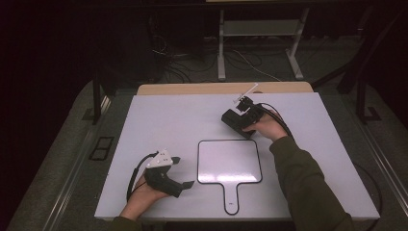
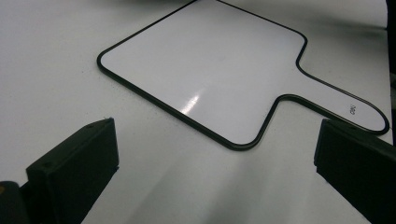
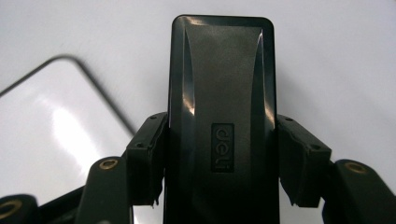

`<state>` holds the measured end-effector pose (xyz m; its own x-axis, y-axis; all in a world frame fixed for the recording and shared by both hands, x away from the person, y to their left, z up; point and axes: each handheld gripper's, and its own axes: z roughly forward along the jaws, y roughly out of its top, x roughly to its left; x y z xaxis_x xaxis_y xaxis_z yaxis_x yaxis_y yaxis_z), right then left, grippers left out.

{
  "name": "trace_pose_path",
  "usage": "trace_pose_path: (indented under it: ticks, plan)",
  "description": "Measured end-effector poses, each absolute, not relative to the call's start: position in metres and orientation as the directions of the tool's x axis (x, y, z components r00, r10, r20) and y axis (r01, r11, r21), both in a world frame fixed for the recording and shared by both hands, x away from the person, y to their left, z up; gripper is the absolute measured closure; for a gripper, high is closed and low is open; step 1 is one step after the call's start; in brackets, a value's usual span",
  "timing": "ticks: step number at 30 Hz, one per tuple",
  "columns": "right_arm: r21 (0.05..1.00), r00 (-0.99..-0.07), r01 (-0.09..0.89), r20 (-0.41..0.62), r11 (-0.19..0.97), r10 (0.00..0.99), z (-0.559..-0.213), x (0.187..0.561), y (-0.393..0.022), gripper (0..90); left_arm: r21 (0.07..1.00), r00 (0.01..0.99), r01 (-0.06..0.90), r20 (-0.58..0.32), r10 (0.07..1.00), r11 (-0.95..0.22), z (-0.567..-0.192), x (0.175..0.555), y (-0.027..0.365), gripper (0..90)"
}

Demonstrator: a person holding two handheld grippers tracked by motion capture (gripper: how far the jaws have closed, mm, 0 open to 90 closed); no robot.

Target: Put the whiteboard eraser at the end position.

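A small white paddle-shaped whiteboard (image 1: 229, 162) with a black rim lies near the front middle of the table, handle toward me. My right gripper (image 1: 235, 122) is beyond the board's far right corner, shut on a black whiteboard eraser (image 1: 234, 120). In the right gripper view the eraser (image 3: 222, 116) fills the gap, both pads pressing its long sides, with the whiteboard's corner (image 3: 51, 135) at the left. My left gripper (image 1: 182, 172) rests on the table left of the board, open with nothing between its fingers (image 2: 74, 163). The left gripper view looks across the whiteboard (image 2: 210, 70).
The white table top (image 1: 159, 120) has a wooden strip (image 1: 192, 88) along its far edge. Beyond it, a dark floor holds cables and a metal frame's legs (image 1: 221, 53). A green sleeve (image 1: 308, 187) reaches in from the front right.
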<state>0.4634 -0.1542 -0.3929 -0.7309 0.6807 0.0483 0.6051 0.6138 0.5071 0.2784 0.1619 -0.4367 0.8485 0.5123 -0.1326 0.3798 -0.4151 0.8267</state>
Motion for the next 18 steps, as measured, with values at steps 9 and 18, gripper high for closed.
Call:
trace_pose_path:
  ticks: [9,18]
  plan:
    - [0.464,-0.721,0.621,0.022,0.632,0.693,-0.407,0.507,-0.128,38.6,0.83,0.851,0.374,-0.131,0.508,-0.414,-0.436,0.278,0.162,0.0]
    - [0.457,-0.732,0.6,-0.015,0.656,0.681,-0.423,0.512,-0.121,38.2,0.83,0.852,0.374,-0.132,0.506,-0.414,-0.436,0.278,0.162,0.0]
